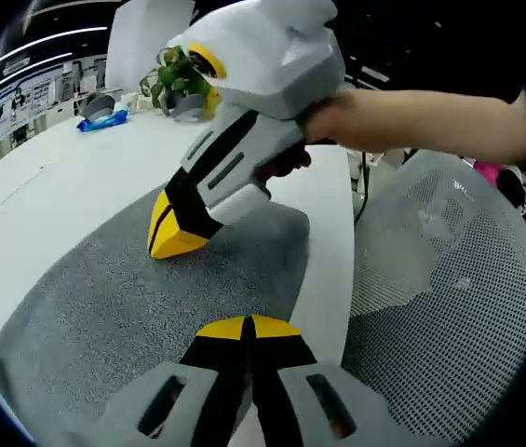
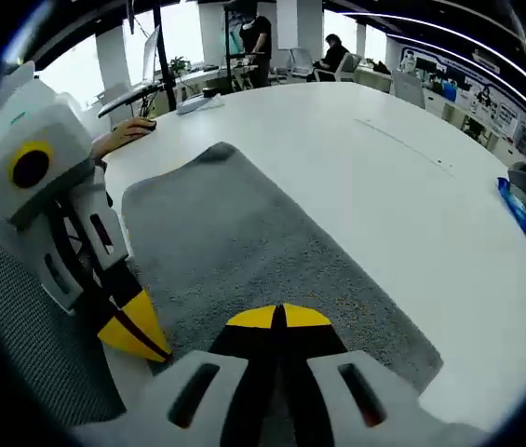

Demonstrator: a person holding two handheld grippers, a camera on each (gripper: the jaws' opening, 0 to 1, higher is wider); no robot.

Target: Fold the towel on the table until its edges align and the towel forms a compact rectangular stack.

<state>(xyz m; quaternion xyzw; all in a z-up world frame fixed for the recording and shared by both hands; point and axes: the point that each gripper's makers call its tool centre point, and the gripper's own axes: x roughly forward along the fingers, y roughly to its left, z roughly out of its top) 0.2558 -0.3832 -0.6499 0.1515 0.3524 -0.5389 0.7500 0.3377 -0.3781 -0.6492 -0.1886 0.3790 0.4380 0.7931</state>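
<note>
— Jaws first: we are seeing the left gripper [image 1: 249, 328] with its yellow tips pressed together, and the grey towel [image 1: 132, 298] is running right under them at the near edge. Whether cloth is pinched between them, we cannot tell.

— And the right gripper [image 2: 278, 317] is showing the same thing, tips closed against each other over the towel's edge. Again, we cannot tell if it is gripping any fabric.

— We are watching the towel lying flat on the white table [image 1: 58, 177], spreading away from both sets of jaws towards the far side. A mesh chair [image 1: 449, 270] is sitting just off the table edge.

— So we are judging this as the start of a fold: both grippers are standing at one side of the towel, near each other.

— Agreed. The next move is calling for a firm pinch on that near edge at both points, then lifting and carrying it across to the far edge, keeping the two hands level so the edges are meeting squarely.
</note>
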